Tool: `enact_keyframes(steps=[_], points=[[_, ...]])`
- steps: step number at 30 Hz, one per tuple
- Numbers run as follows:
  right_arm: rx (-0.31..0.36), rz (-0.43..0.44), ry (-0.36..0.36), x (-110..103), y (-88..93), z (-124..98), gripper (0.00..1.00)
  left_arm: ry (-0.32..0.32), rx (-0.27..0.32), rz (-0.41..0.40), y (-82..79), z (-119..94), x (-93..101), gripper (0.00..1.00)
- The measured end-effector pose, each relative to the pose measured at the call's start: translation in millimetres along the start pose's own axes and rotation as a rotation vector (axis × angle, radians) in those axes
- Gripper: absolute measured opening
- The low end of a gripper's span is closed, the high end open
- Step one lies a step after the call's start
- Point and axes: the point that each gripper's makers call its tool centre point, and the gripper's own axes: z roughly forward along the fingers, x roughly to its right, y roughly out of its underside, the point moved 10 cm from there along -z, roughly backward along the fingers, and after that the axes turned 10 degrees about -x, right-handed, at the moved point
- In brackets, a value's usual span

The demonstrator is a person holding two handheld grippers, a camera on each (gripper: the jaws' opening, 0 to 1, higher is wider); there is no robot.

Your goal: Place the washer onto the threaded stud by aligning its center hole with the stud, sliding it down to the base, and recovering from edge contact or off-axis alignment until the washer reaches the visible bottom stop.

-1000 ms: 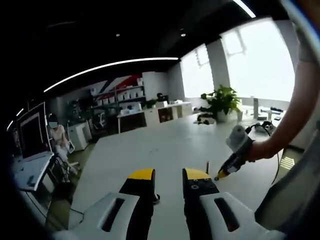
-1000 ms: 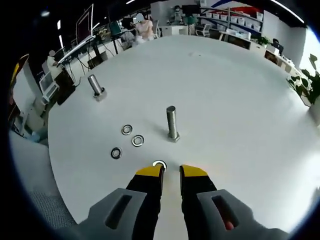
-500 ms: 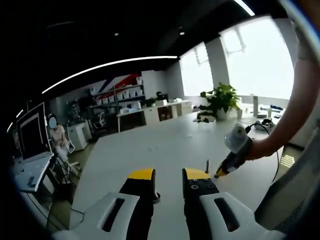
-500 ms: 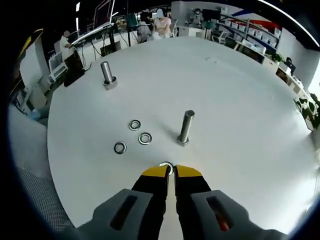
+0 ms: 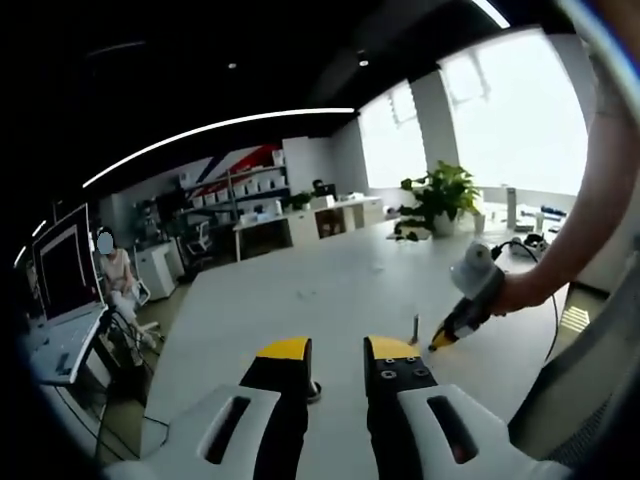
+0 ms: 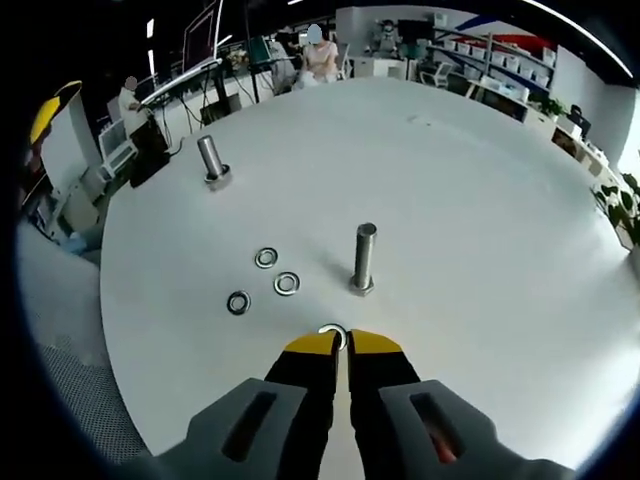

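Blown-out window [image 5: 520, 120] glare, dim ceiling, evenly lit table [image 6: 480, 200], fisheye-bent edges

— What sort of room is this?
— An open office. A big white counter [image 6: 480, 200] spreads across the middle of the right gripper view; in the left gripper view it runs toward bright windows [image 5: 520, 130] at the upper right.
— Lighting?
— A long curved light strip [image 5: 210, 130] crosses the dark ceiling at upper left.
— Furniture?
— Shelving with white boxes [image 5: 240, 190] stands against the far wall at centre left, a potted plant [image 5: 440, 200] sits before the windows, and a monitor [image 5: 62, 270] stands at the left edge. Desks with screens [image 6: 200, 45] line the upper left of the right gripper view.
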Motion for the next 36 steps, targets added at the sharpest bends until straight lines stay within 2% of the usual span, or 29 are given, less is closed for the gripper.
enact_keyframes(steps=[7,24,36], points=[[-0.008,-0.004,0.003,-2,0.6,0,0.05,-0.002,-0.005,0.007,0.5,0,-0.1,0.18],[0.029,0.021,0.017,8,-3.1,-17,0.05,0.002,-0.005,0.004,0.3,0,0.4,0.18],[0.082,0.016,0.024,8,-17.3,-30,0.05,0.006,-0.011,0.004,1.0,1,0.1,0.18]])
